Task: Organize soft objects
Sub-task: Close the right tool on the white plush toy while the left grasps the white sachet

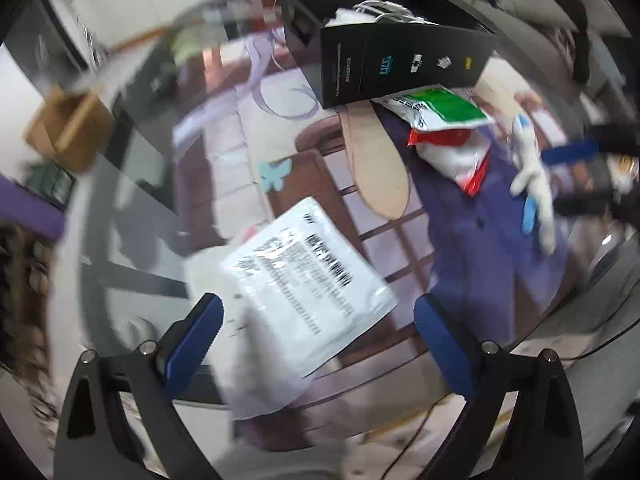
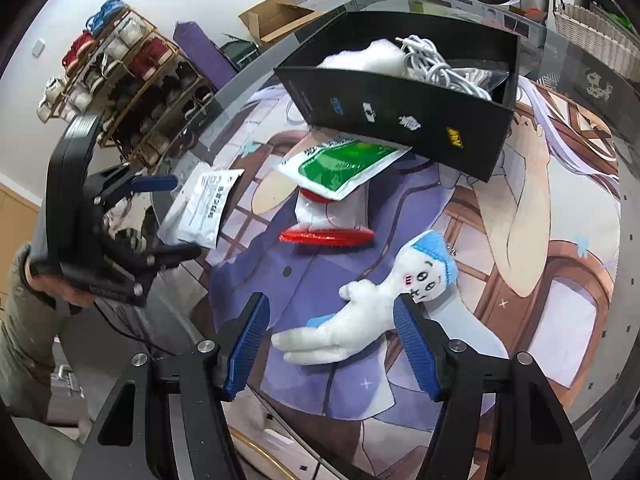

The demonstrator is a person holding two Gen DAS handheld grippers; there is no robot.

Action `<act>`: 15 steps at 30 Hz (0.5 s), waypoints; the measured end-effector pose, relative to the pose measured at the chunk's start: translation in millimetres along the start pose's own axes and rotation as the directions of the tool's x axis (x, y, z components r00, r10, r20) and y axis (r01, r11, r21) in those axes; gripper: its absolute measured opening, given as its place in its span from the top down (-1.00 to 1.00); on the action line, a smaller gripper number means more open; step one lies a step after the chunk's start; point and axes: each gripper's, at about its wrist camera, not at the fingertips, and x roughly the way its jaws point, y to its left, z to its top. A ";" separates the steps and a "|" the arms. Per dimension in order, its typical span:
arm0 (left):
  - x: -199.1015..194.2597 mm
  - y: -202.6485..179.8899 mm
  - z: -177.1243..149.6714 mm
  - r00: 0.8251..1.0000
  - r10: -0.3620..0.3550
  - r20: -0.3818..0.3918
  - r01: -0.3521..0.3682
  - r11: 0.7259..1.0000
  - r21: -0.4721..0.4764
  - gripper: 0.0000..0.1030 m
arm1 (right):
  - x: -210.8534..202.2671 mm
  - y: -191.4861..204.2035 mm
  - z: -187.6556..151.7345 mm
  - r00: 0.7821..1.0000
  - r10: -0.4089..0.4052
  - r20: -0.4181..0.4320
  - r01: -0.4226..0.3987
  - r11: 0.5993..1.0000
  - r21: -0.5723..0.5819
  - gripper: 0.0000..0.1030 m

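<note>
Looking down from the left wrist view, the left gripper (image 1: 316, 324) is holding its two blue fingers (image 1: 198, 334) wide apart, and they are not pinching anything. A white packet with black print (image 1: 308, 276) is lying between them and a bit further on; the picture is blurry, so I cannot tell if it is touching a finger. It is sitting on a round glass worktop (image 1: 132, 184) with a big cartoon mat (image 1: 484, 248) on it. Further back, a black box (image 1: 400, 64) is standing on the mat with white cables and something soft and white inside. A green and white packet (image 1: 440, 110) is poking out from under the box, and a red and white packet (image 1: 456, 156) is lying just beside that. A white plush doll (image 1: 532, 176) is lying to the right. Looking from the right wrist view, the right gripper (image 2: 332, 344) is hanging over the white plush doll (image 2: 372, 312), which is lying flat on the mat (image 2: 280, 280). The fingers (image 2: 248, 344) are standing on each side of the doll's body. They are open about halfway and are not squeezing it, though the right finger is very near its neck. The doll has a blue cap. The other gripper (image 2: 176, 216) is off to the left, held by a hand (image 2: 60, 292) in a sleeve, with the white packet (image 2: 204, 208) between its open fingers. The black box (image 2: 404, 92) is at the top, with the green packet (image 2: 340, 168) half under it.
</note>
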 end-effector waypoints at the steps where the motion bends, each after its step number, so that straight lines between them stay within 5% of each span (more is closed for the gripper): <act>1: 6.2 0.0 5.2 0.999 -0.027 -0.020 0.026 1.000 -0.016 -0.89 | 1.5 0.5 0.0 1.000 -0.007 -0.003 0.007 1.000 -0.002 -0.28; 9: 21.2 -36.8 35.2 0.996 -0.094 0.003 0.094 0.995 0.032 -0.83 | 11.3 -4.8 -2.0 0.998 -0.070 -0.010 0.070 0.998 0.008 -0.28; 15: 23.2 -40.5 31.5 0.996 0.076 0.038 -0.079 0.994 0.078 -0.84 | 6.5 -16.5 -3.5 0.998 -0.068 0.000 0.068 0.997 0.041 -0.28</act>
